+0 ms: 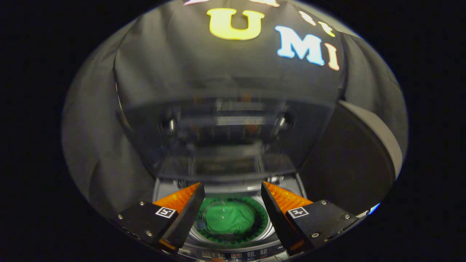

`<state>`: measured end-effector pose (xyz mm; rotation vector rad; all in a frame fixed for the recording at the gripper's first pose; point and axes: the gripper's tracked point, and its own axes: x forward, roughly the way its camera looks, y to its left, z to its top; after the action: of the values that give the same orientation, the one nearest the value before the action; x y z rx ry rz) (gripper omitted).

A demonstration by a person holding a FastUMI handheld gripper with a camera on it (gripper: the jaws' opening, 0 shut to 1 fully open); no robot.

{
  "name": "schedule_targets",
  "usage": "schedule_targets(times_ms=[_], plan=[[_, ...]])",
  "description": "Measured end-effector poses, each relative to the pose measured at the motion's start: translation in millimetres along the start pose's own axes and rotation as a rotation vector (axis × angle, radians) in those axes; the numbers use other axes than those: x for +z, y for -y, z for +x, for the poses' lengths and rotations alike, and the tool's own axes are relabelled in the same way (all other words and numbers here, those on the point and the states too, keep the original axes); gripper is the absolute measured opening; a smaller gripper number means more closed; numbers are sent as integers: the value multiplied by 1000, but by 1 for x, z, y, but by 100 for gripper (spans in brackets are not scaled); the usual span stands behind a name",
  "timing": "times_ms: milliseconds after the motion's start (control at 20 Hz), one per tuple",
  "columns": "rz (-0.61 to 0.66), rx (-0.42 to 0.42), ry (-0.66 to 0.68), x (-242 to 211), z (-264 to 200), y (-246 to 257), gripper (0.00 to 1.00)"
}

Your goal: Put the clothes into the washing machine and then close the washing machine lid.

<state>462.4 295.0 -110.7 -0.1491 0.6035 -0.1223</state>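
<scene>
**A:** What do you have on the gripper view?

**B:** My gripper (231,189) hangs above the washing machine (233,251), fingers spread wide with nothing between them. Down through the gap, just below the tips, I see the drum (267,227), and the green clothes (229,219) lie bunched at the bottom of it. So the clothes part looks done to me.

**A:** Why so wide, if you carry nothing?

**B:** My guess is the fingers are parted because the cloth is already in the drum. It also leaves me a clean look straight down between them.

**A:** And the lid?

**B:** The transparent lid (225,120) stands raised just beyond my fingertips, leaning back toward the booth's dark wall. It is hinged at the far side of the opening, which is why it rises in front of me like a pane; I see reflections in it. It remains to be closed.

**A:** Anything else near you?

**B:** The control panel (233,254) runs under the fingers, on the near side. Off to the right, beyond the right finger, sits a dark round object with a pale edge (367,153); I cannot tell what it is.

**A:** Next?

**B:** I'd judge I must reach the lid's top edge and bring it forward and down.
</scene>
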Motion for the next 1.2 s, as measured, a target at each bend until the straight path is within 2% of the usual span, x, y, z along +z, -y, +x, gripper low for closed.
schedule_targets(times_ms=[150,250,450,800,950,1200], plan=[[62,-17,163,87,-25,26,95],[69,-38,186,113,-30,42,95],[42,-25,122,135,32,47,95],[-75,44,-43,113,99,45,95],[-16,101,-71,102,111,36,96],[-6,89,-69,100,110,40,97]])
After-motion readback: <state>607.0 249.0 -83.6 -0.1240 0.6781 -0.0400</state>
